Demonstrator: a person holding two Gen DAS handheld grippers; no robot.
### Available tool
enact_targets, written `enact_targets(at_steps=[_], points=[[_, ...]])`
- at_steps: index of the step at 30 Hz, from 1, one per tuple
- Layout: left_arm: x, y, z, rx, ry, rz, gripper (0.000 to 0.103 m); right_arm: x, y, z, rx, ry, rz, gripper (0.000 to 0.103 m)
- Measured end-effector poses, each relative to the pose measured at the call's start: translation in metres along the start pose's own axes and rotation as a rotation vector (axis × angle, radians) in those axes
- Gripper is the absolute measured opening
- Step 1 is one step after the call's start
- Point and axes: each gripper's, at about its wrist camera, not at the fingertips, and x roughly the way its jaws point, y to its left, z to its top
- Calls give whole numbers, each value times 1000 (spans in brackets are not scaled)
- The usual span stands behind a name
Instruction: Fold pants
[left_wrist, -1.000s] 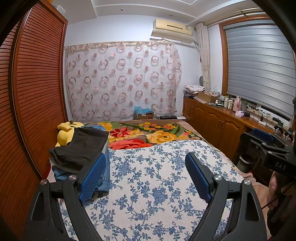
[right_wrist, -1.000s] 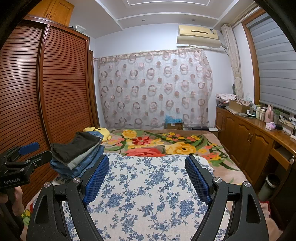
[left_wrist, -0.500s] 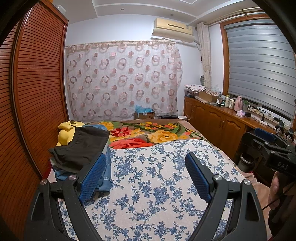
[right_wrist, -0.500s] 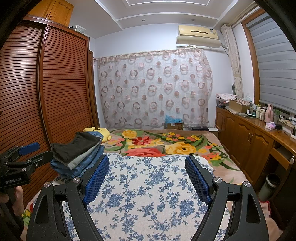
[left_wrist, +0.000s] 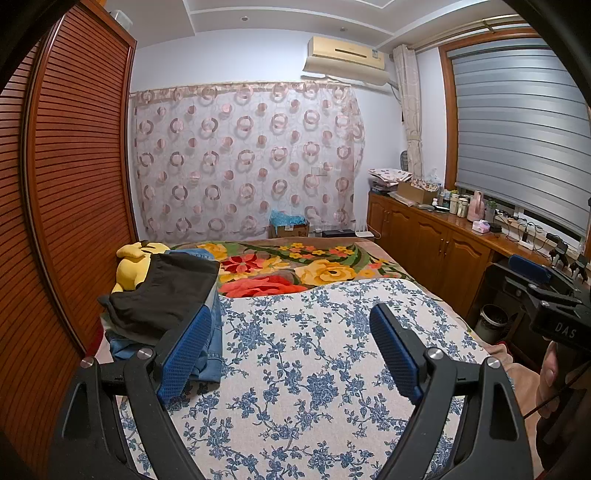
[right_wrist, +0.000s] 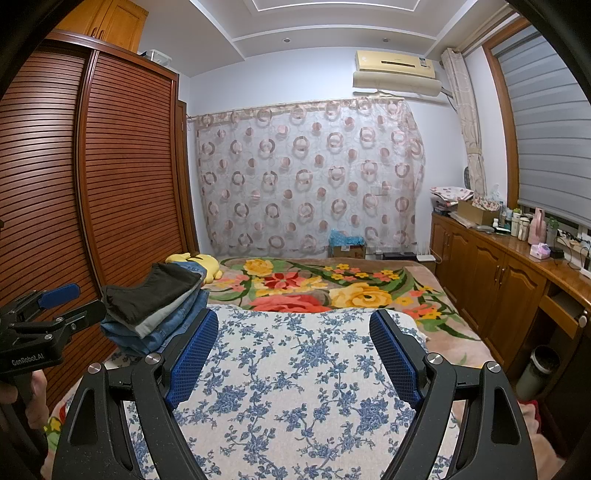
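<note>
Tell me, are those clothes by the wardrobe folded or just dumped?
Folded. The stack of clothes lies in flat, even layers on the bed, dark pants on top, jeans beneath.

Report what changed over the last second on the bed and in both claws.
Nothing visibly changed. Both the left claw and right claw hang open and empty over the blue-flowered white bedspread; the stack of folded pants topped by a black pair lies untouched.

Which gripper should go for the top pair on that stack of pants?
Left, probably. The stack of pants lies right beside the left gripper, next to its finger. From the right gripper it sits further off to the side. Both are open and empty.
</note>
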Motion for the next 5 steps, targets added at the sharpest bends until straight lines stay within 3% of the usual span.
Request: enact_targets(at_steps=[5], points=[[1, 0, -1, 0, -1, 0, 88, 0, 0, 0, -1, -1, -1, 86]])
